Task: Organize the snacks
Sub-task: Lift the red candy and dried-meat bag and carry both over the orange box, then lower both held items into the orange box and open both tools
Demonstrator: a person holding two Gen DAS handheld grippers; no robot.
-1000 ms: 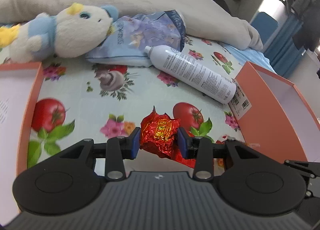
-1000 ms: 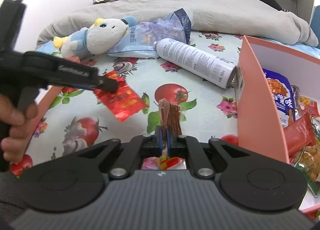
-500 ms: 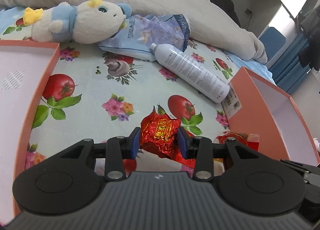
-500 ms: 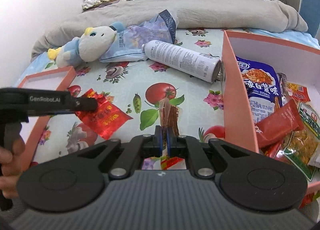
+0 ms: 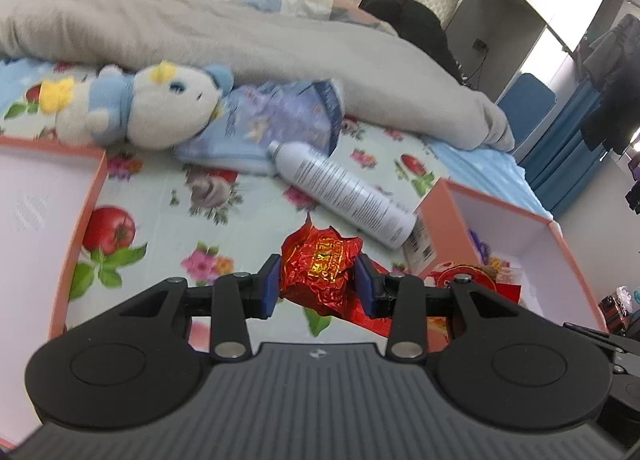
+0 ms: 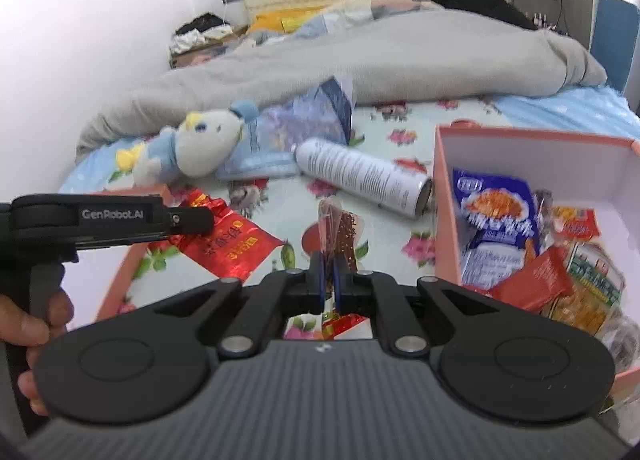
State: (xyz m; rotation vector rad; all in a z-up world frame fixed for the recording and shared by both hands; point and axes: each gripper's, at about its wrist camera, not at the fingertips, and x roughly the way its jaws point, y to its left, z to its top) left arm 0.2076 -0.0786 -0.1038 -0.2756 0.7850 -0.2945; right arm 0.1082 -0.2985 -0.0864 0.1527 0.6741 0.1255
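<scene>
My left gripper (image 5: 318, 283) is shut on a crinkled red foil snack packet (image 5: 320, 266), held above the flowered bedsheet; the right wrist view shows that left gripper (image 6: 200, 220) from the side with the red packet (image 6: 228, 246) hanging from it. My right gripper (image 6: 329, 274) is shut on a thin clear packet with a brown snack (image 6: 340, 232), standing upright between the pads. An orange box (image 6: 442, 228) on the right holds several snack packets, among them a blue one (image 6: 494, 216). A second, shallow orange box (image 5: 86, 216) lies on the left.
A white spray can (image 5: 344, 196) lies on the sheet against the right box's corner. Behind it are a blue-and-white plush toy (image 5: 160, 112), a bluish bag (image 5: 276, 124) and a grey duvet (image 5: 240, 44). A person's hand (image 6: 36, 324) holds the left gripper's handle.
Both grippers have risen with their packets still held, so the bed and both boxes look farther below. More of the right box's contents shows in the right wrist view.
</scene>
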